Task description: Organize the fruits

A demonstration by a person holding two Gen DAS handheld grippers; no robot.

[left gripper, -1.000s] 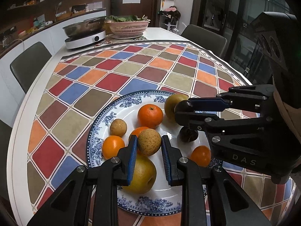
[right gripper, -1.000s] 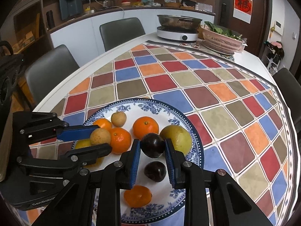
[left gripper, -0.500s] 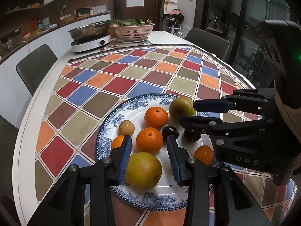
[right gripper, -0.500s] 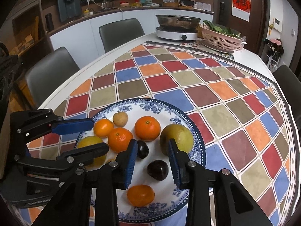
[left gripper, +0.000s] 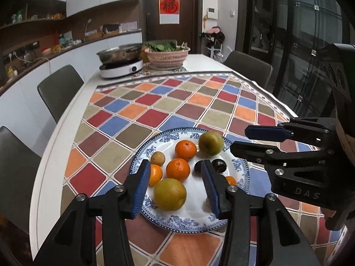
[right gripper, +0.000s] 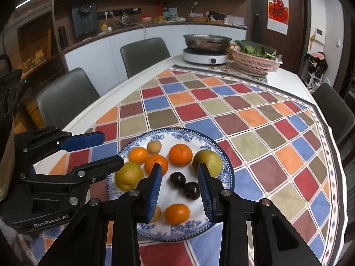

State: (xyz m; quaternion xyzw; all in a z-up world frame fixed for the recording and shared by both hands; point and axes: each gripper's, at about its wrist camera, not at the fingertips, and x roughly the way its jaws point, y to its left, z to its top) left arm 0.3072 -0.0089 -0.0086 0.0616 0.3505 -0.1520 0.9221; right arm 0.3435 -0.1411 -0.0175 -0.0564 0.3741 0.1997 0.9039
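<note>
Beside the induction cooker (right gripper: 206, 58) (steel pan (right gripper: 206, 40) on top) sits a pink colander (right gripper: 253, 63) of leafy greens (right gripper: 253, 48).

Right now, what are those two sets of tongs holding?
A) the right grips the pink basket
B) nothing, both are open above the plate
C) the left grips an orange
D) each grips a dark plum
B: the left tongs and the right tongs both gape empty over the plate; all fruit lies on it.

A blue and white plate (right gripper: 224, 166) holds the fruit. Four oranges (right gripper: 180, 154), two yellow-green pears (right gripper: 207, 162), two dark plums (right gripper: 191, 190) that touch, and small brown fruit (right gripper: 154, 146) lie on it.
</note>
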